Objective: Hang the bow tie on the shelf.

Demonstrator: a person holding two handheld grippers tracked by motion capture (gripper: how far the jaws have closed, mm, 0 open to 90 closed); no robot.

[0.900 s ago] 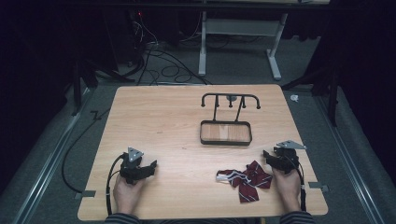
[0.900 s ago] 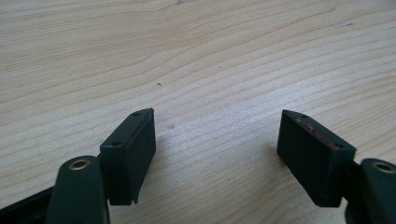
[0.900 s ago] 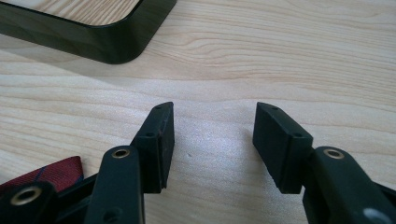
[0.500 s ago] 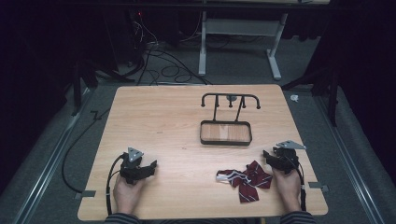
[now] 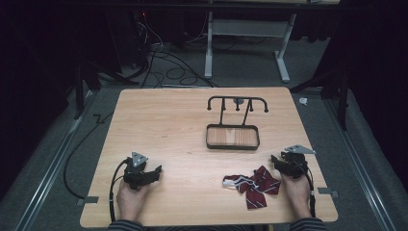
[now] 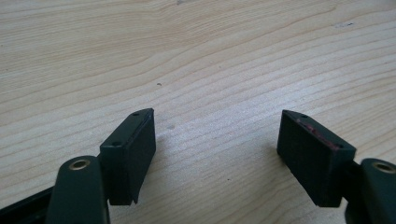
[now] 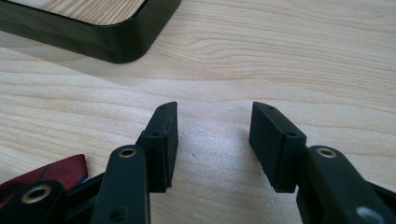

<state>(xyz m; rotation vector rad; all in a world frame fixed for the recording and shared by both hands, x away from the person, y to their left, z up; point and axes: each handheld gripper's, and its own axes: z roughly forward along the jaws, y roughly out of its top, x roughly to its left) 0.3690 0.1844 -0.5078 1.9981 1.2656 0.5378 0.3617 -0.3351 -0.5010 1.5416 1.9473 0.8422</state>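
No change since the earlier frames. Left gripper (image 5: 153, 172) and right gripper (image 5: 276, 159) rest lower frame, jaws apart, empty. Striped bow tie (image 5: 253, 183) lies lower right, beside right gripper; pickup not begun.

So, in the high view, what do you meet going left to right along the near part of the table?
left gripper → striped bow tie → right gripper
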